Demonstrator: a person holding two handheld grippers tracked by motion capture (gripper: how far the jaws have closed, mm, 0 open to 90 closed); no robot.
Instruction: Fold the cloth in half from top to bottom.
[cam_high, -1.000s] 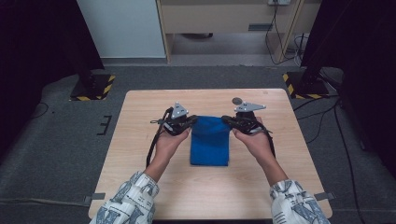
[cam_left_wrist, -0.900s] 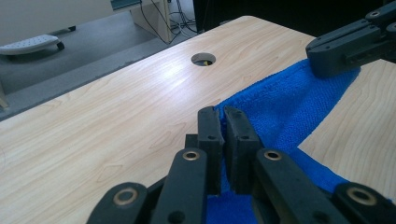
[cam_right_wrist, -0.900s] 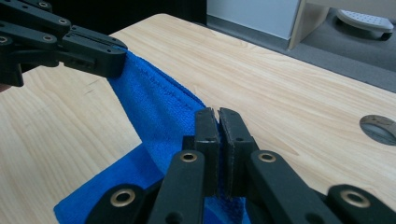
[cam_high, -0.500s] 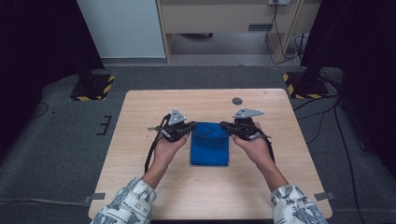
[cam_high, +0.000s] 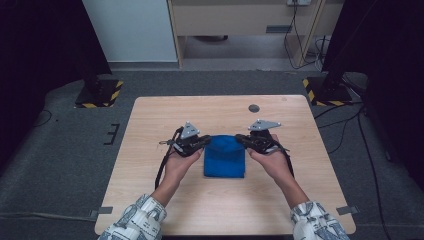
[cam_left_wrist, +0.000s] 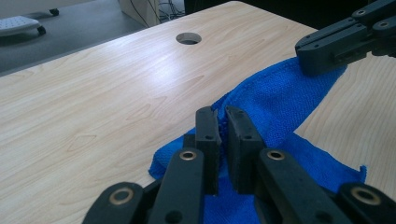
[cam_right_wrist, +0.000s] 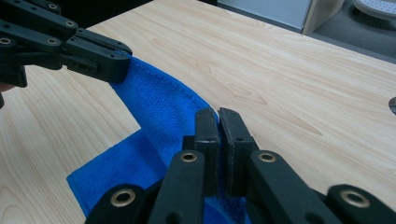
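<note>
Blue cloth (cam_high: 224, 159) (far edge lifted), mid-table

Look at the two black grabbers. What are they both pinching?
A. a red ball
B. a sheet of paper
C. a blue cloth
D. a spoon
C: the left gripper and the right gripper are each shut on an edge of the blue cloth, which lies on the wooden table and is lifted along the far edge they pinch.
</note>
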